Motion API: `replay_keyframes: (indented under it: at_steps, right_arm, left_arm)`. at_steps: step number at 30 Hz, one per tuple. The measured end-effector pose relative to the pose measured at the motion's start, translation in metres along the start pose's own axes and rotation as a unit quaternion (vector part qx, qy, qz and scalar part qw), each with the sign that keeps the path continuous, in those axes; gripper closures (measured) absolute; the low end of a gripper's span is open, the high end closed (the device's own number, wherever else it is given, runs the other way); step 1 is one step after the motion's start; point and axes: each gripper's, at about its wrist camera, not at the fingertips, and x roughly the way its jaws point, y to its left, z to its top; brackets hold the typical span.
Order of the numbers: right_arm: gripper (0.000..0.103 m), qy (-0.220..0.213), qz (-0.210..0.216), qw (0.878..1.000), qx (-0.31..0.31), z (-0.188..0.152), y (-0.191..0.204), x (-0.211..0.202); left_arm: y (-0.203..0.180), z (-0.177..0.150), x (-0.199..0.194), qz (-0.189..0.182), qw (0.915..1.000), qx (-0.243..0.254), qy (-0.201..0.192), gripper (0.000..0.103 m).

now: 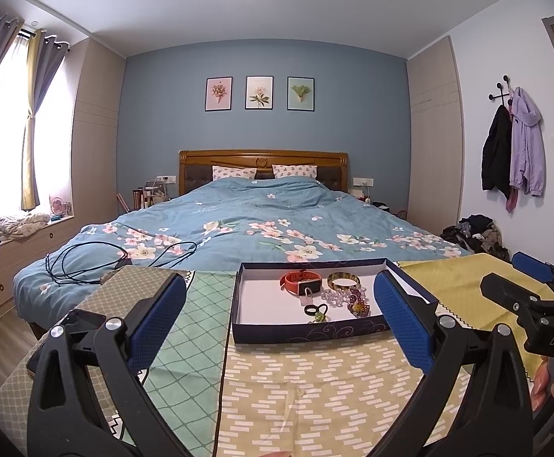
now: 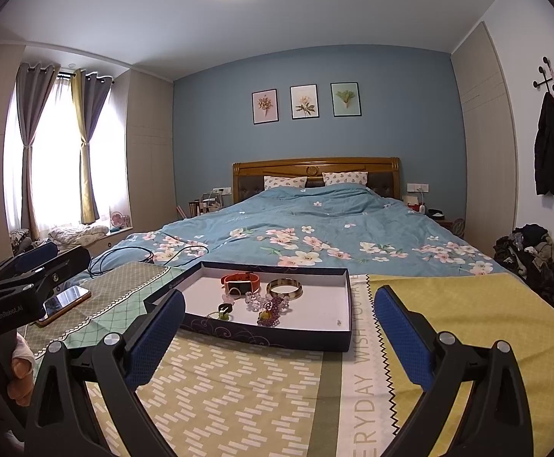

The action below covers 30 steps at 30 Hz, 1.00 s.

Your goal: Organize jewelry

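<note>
A dark blue shallow box (image 1: 300,332) with a white floor sits on the patterned cloth; it also shows in the right wrist view (image 2: 265,337). In it lie a red watch (image 1: 300,281) (image 2: 240,282), a gold bangle (image 1: 343,281) (image 2: 284,288), clear beads (image 1: 334,297) (image 2: 256,300), a purple bead piece (image 1: 357,302) (image 2: 271,310) and a small black ring item (image 1: 315,310) (image 2: 224,309). My left gripper (image 1: 279,297) is open, held short of the box. My right gripper (image 2: 279,310) is open, also short of the box. The right gripper shows at the left wrist view's right edge (image 1: 536,289).
A phone (image 2: 63,304) lies on the cloth at the left (image 1: 67,339). A bed with a blue floral duvet (image 1: 258,228) stands behind, with black cables (image 1: 98,259) on it. A yellow cloth (image 2: 467,312) covers the right side. Clothes are piled on the floor at the right (image 2: 532,255).
</note>
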Motion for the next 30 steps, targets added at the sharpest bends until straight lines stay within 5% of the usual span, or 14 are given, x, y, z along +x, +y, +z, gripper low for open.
replay_keyframes:
  at_steps: [30]
  right_arm:
    - [0.007, -0.005, -0.003, 1.000, -0.001, -0.0014, 0.0002, 0.0015]
  left_arm:
    - [-0.0023, 0.0045, -0.0064, 0.004, 0.9999, 0.002, -0.010, 0.006]
